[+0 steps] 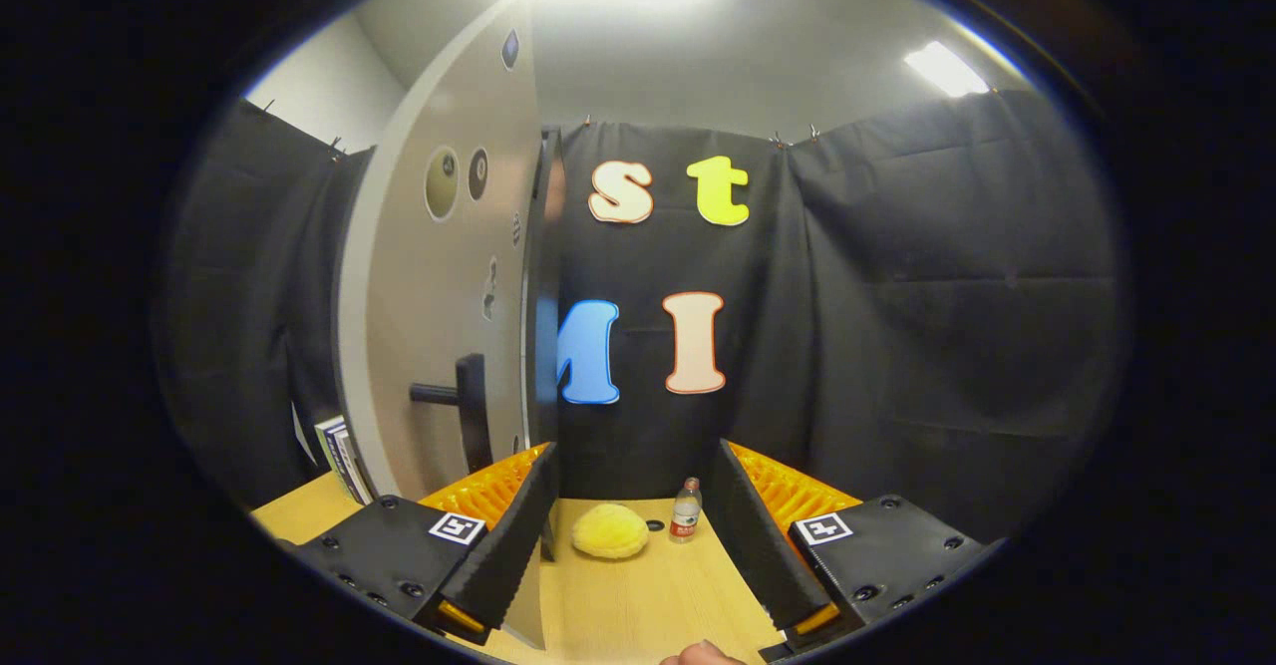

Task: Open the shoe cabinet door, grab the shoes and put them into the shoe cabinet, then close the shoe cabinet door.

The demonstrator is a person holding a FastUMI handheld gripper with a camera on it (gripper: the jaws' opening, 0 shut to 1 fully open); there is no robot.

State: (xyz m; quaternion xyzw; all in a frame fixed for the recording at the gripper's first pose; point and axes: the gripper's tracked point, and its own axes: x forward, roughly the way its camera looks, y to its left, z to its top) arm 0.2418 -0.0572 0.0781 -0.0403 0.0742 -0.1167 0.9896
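A fluffy yellow shoe [610, 530] lies on the wooden tabletop [638, 605], between my fingers and a little beyond them. My gripper [634, 458] is open, with nothing between its fingers. The white cabinet door [439, 296] stands tall to the left, seen at a slant. Its black handle [467, 408] sticks out just above my left finger [508, 545]. The door's near edge runs down right beside that finger. I cannot see the cabinet's inside.
A small plastic bottle [685, 510] stands just right of the shoe, close to my right finger. Several books [339, 458] lean left of the door. Black cloth walls close in the booth behind and to the right. A fingertip of a hand [703, 653] shows below.
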